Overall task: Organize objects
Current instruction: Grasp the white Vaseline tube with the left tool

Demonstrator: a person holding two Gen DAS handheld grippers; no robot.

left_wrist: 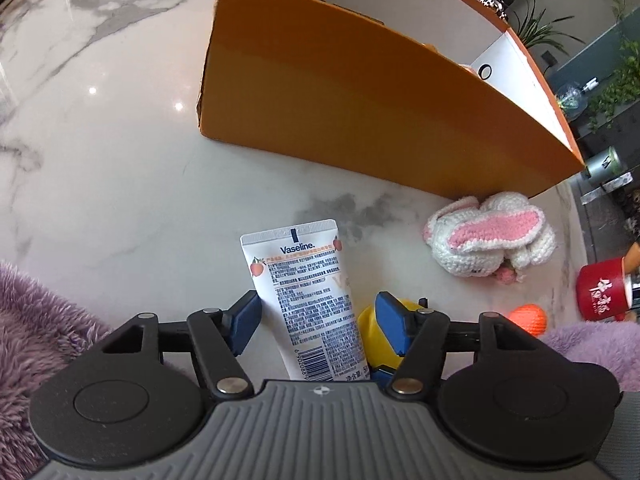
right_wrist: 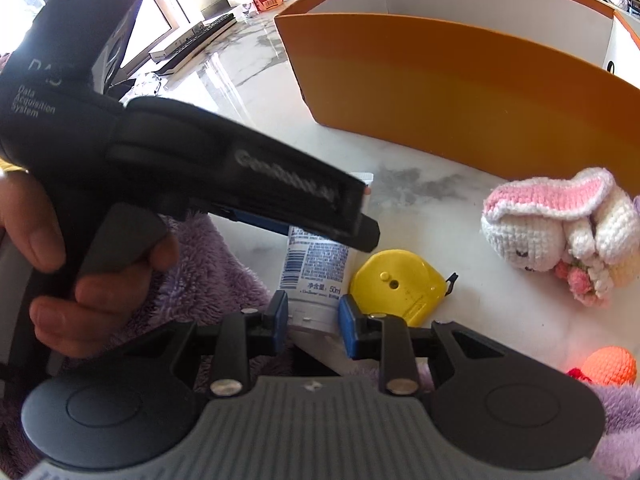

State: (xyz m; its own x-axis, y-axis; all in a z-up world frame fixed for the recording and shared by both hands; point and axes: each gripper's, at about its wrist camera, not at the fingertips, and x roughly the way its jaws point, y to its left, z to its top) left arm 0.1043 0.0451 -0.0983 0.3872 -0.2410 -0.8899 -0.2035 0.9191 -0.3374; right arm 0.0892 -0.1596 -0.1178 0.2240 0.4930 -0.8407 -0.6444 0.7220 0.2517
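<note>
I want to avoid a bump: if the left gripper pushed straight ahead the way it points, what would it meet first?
Probably the Vaseline tube, already lying between the open left gripper. Past it comes bare marble table, though depth is unclear.

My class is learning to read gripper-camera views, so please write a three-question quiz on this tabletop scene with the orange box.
1. True or false: the yellow tape measure lies on the table, outside the orange box.
2. What is between the right gripper's fingers? A spoon; B Vaseline tube; C sponge.
3. Which soft toy lies close to the box's near wall?
Key: 1 true; 2 B; 3 the crochet rabbit.
</note>
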